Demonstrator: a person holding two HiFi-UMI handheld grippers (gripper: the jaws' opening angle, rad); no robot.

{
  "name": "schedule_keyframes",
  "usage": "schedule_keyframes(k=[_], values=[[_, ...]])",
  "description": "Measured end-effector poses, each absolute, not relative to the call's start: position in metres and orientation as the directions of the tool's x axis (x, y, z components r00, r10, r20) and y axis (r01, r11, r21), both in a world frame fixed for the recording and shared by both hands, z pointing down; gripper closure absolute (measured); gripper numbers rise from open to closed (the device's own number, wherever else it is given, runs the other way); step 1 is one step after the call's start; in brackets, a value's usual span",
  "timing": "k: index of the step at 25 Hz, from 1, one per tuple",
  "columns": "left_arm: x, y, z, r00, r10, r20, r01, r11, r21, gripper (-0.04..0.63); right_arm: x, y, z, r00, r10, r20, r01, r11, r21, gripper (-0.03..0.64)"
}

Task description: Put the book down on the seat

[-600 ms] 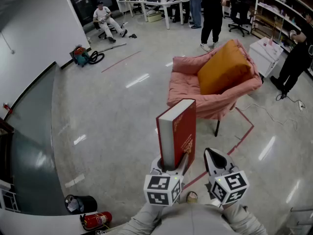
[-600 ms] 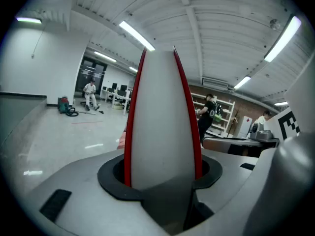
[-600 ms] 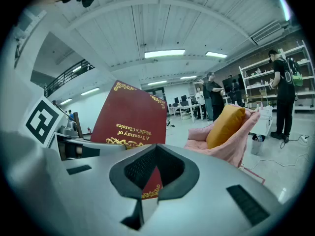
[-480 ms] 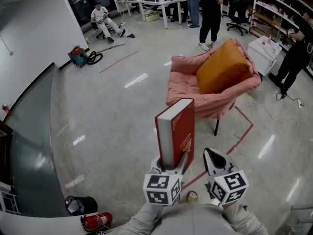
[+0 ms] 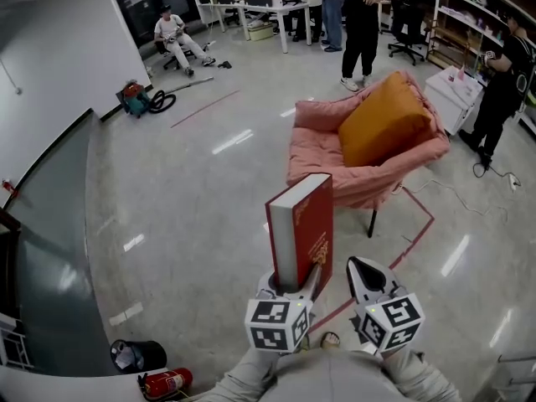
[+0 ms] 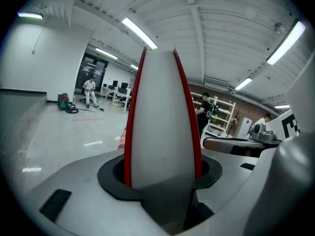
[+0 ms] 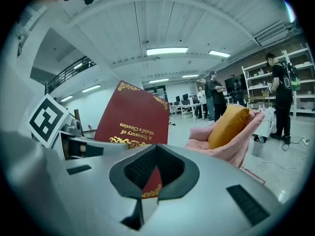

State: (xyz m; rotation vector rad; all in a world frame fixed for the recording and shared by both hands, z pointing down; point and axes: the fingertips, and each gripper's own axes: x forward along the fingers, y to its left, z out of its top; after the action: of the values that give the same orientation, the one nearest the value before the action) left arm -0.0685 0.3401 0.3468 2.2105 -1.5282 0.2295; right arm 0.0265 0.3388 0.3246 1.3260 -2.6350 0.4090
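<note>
Office floor [image 5: 188, 195]; book [image 5: 301, 224] approx. upright, L gripper [image 5: 292, 280]

Glossy polished floor [image 5: 193, 199], soft pink cloth armchair [image 5: 314, 151], matt red hardcover book [image 5: 316, 224], gilt lettering

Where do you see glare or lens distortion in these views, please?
Head view: bright glare streaks on the glossy floor. Left gripper view: the wide lens bows the book into a taper, with black corners. Right gripper view: the ceiling beams curve.
</note>
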Motion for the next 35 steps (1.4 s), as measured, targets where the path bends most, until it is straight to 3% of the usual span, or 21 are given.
schedule_keyframes(k=[5, 18, 29, 35], values=[[-0.085, 0.336, 0.344, 0.376, -0.849, 0.371, -0.919, -0.291, 0.265, 0.351, 0.012, 0.334, 0.319, -0.618, -0.755, 0.219, -0.785, 0.578, -0.222, 0.612], [-0.122, 0.322, 0.354, 0.418, -0.825, 0.381, -0.904, -0.334, 0.268, 0.351, -0.024, 0.324, 0.328, -0.599, -0.765, 0.236, -0.8, 0.555, -0.229, 0.612], [-0.121, 0.291, 0.369, 0.446, -0.805, 0.392, -0.891, -0.356, 0.281, 0.351, -0.031, 0.301, 0.341, -0.587, -0.759, 0.281, -0.808, 0.573, -0.141, 0.612], [-0.111, 0.253, 0.374, 0.426, -0.813, 0.396, -0.899, -0.335, 0.281, 0.351, -0.015, 0.252, 0.345, -0.585, -0.764, 0.273, -0.811, 0.558, -0.175, 0.612]])
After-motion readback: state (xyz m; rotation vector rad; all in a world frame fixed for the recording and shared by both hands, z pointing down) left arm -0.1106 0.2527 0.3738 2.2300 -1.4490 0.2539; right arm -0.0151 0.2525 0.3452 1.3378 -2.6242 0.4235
